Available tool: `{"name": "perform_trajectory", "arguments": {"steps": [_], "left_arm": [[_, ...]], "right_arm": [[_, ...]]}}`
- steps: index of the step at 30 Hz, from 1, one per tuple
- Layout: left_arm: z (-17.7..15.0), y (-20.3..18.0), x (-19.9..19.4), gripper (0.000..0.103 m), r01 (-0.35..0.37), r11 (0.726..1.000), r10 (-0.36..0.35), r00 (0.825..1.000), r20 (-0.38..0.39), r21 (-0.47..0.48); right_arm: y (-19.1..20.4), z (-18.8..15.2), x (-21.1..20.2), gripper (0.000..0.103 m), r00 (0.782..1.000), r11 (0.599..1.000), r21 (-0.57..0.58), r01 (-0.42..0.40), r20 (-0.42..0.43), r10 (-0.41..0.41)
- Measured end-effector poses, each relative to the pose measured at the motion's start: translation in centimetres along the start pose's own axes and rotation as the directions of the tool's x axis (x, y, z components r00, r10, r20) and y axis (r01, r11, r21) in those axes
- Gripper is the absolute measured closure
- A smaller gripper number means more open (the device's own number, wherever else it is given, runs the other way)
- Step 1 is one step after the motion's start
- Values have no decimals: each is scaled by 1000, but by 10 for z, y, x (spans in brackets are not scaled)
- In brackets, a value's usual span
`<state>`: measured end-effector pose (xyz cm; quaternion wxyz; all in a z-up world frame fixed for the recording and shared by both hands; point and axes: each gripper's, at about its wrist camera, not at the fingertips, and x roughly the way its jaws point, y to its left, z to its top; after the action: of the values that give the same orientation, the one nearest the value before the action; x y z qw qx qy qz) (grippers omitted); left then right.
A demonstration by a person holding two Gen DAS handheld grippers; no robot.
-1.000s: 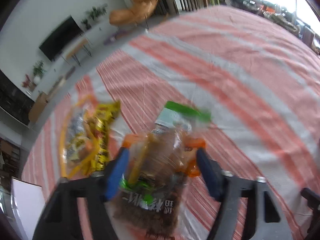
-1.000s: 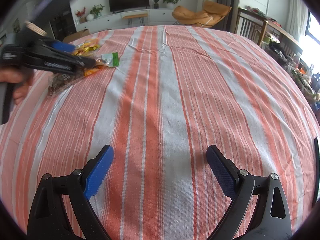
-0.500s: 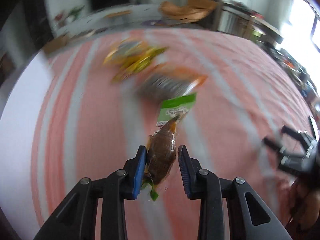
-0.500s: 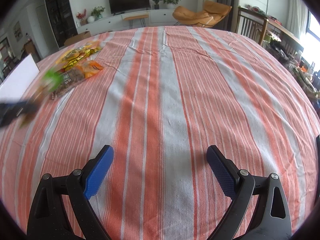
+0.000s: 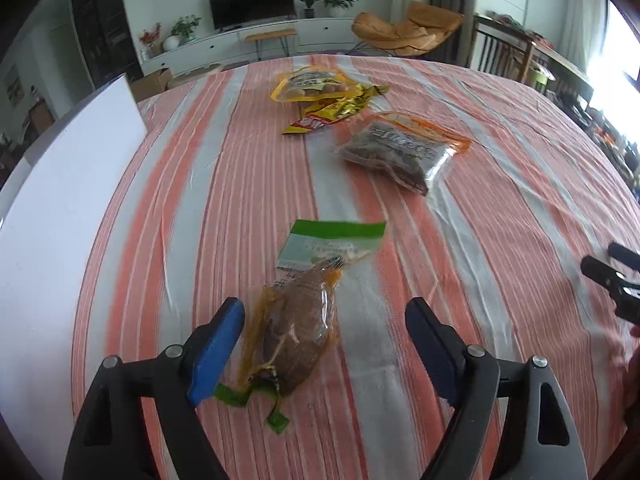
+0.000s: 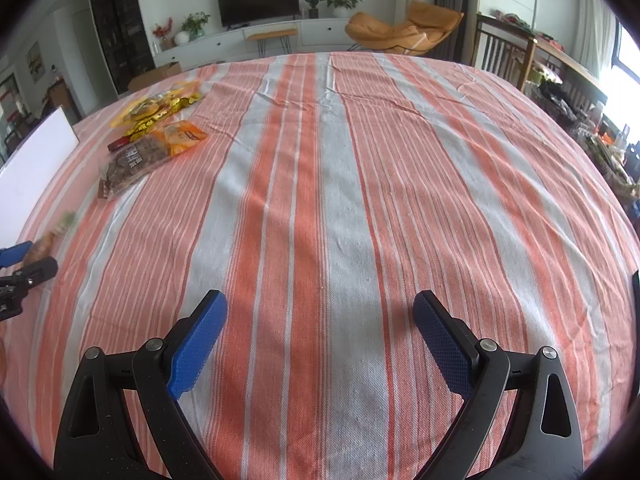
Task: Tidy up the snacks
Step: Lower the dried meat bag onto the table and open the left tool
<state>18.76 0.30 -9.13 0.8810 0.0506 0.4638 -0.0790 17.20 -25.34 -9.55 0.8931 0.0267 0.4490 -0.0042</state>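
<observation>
Left gripper [image 5: 325, 340] and right gripper [image 6: 320, 330] — black plastic arms, silver screws, blue textured pads [image 6: 197, 340]

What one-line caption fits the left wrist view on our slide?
Open left tool straddles a green-topped snack pack on the striped tablecloth; more snack bags lie beyond.

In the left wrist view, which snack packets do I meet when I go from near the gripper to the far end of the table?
Green-topped packet between the open fingers → dark packet with orange edge → yellow packets, which overlap each other at the far end.
</observation>
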Motion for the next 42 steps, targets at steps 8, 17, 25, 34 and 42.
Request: {"name": "perform_trajectory", "arguments": {"steps": [8,17,25,34,42], "left_arm": [[-13,17,-1,17,65,996,-66,998,-11,-54],[-16,21,-19,17,161,987,-161,987,0,-14],[-3,10,-19,17,190,981,-189,982,-13,50],[3,26,10,22,-15,997,13,1000,-26,-76],[0,36,10,18,-67,994,68,998,13,-90]], "right_arm": [[0,0,0,7,1000,1000,4,-5,2,5],[0,0,0,7,1000,1000,4,-6,2,6],[0,0,0,7,1000,1000,3,-4,1,4],[-1,0,-1,7,1000,1000,7,-10,3,10],[0,0,-1,7,1000,1000,8,-12,4,12]]}}
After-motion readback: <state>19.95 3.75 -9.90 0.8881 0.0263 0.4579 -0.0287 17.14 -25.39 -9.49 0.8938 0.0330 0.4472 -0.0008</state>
